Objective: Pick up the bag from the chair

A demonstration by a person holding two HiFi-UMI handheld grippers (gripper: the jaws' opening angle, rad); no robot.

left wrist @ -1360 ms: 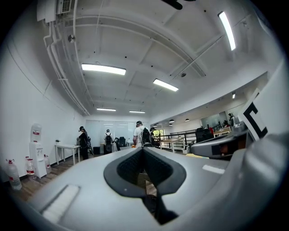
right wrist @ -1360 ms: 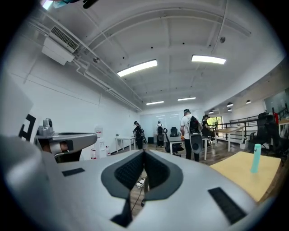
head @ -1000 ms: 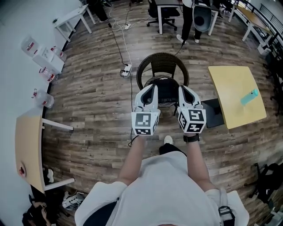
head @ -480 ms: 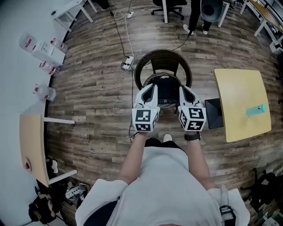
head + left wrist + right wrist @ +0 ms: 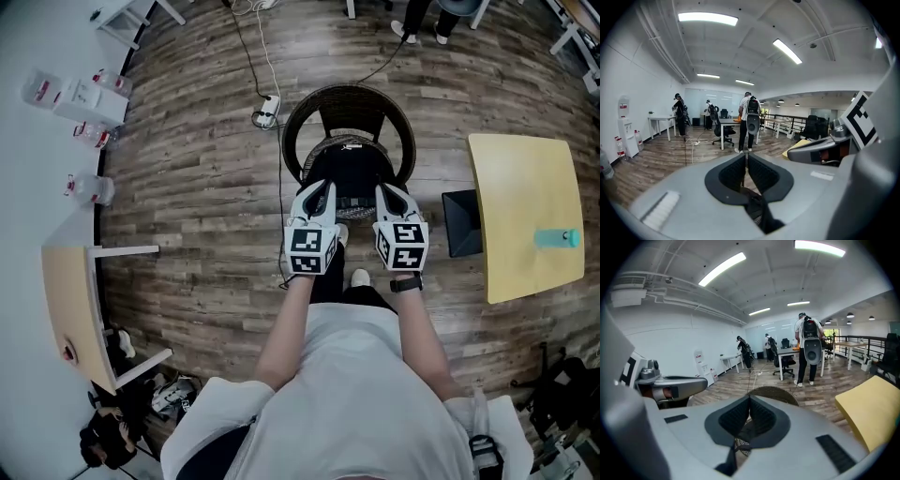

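Observation:
A black bag (image 5: 352,173) lies on the seat of a round wicker chair (image 5: 349,98) straight ahead of me in the head view. My left gripper (image 5: 322,187) and right gripper (image 5: 384,189) are held side by side, their tips over the front edge of the seat at the bag's near side. In the left gripper view the left gripper (image 5: 745,161) has its jaws pressed together, with dark bag showing below them. The right gripper (image 5: 749,404) is likewise shut, and the chair's back (image 5: 773,392) shows just beyond it. I see nothing held in either.
A yellow table (image 5: 525,211) with a teal object (image 5: 560,238) stands to the right, a black box (image 5: 459,223) on the floor beside it. A power strip (image 5: 264,112) and cable lie left of the chair. A wooden table (image 5: 70,309) stands at the left. People (image 5: 808,352) stand at far desks.
I have stepped toward the chair. It is now closer, and both grippers have come from short of the seat to over its front edge. Both have stayed shut.

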